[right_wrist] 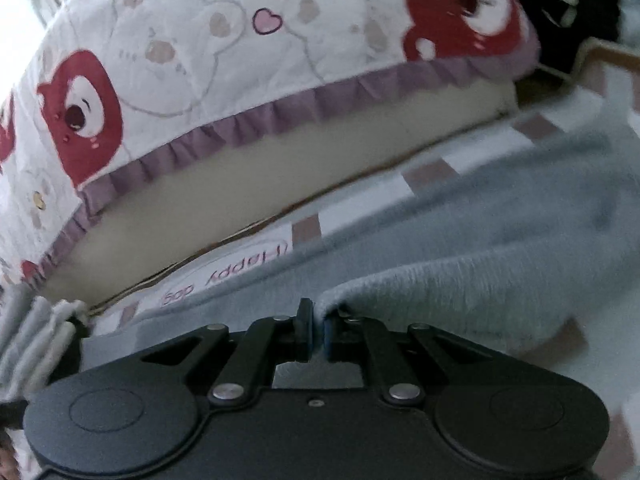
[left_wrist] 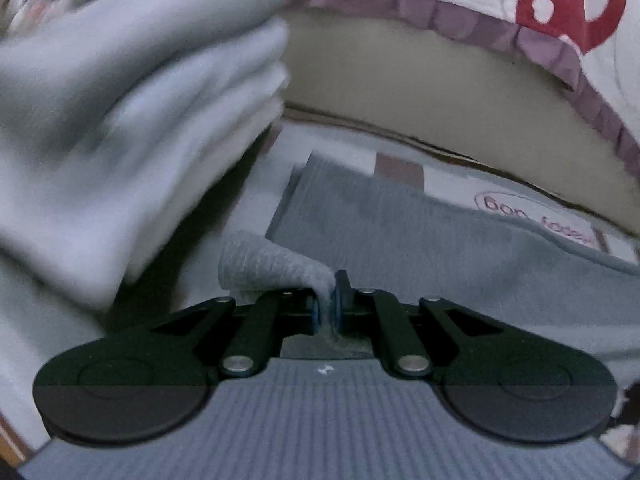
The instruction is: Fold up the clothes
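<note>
A grey ribbed garment (left_wrist: pixel 400 236) lies spread on a patterned mat. My left gripper (left_wrist: pixel 327 304) is shut on a bunched fold of its edge, which rises to the left of the jaws. A blurred pale grey part of the cloth (left_wrist: pixel 120 120) hangs at the upper left. In the right wrist view my right gripper (right_wrist: pixel 318 332) is shut on an edge of the same grey garment (right_wrist: pixel 480 248), which stretches away to the right. The garment's far end shows bunched at the left edge (right_wrist: pixel 36 332).
A mattress (left_wrist: pixel 400 72) with a white bear-print quilt (right_wrist: pixel 200 60) and purple frill (right_wrist: pixel 280 120) runs close behind the garment. The mat (right_wrist: pixel 240 276) carries printed words and brown squares. Dark objects (right_wrist: pixel 580 8) sit at the far right.
</note>
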Demonstrator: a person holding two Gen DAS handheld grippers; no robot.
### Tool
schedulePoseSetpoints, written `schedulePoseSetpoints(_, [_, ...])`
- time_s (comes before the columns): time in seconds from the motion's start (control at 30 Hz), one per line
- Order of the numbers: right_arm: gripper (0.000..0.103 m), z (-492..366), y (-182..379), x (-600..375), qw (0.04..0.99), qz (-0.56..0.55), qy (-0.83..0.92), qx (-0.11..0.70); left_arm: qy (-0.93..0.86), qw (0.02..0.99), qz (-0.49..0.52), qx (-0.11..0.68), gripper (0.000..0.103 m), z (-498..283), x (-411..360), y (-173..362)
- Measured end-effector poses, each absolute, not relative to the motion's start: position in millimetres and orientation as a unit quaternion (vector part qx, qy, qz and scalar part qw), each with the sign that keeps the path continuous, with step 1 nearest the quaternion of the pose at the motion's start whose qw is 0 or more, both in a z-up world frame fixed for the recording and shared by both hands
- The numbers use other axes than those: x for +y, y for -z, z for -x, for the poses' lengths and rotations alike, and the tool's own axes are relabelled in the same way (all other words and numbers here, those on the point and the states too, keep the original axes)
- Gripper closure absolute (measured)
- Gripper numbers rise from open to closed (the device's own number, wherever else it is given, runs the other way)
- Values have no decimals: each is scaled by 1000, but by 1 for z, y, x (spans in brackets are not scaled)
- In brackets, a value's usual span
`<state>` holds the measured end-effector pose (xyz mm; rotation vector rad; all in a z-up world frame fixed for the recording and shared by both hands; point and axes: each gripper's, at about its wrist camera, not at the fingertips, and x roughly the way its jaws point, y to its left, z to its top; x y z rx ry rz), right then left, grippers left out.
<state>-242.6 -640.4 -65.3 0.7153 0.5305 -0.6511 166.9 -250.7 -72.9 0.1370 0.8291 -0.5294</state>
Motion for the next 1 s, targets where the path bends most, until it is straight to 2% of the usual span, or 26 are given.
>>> schedulePoseSetpoints(0.13, [96, 212, 70, -667, 842, -327, 316, 290, 249, 877, -135, 388, 96, -193, -304, 75])
schedulePoseSetpoints(0.33, [96, 184, 86, -705, 825, -345, 306, 326, 234, 880, -129, 394, 96, -223, -337, 83])
schedulePoseSetpoints(0.57, [94, 163, 106, -756, 781, -416, 252, 391, 202, 869, -141, 428, 95, -246, -355, 120])
schedulePoseSetpoints(0.83, [95, 150, 140, -781, 736, -473, 263, 407, 192, 872, -195, 406, 96, -247, -375, 145])
schedulePoseSetpoints(1.0, [94, 152, 132, -776, 750, -476, 263, 377, 200, 875, -126, 422, 96, -258, -356, 124])
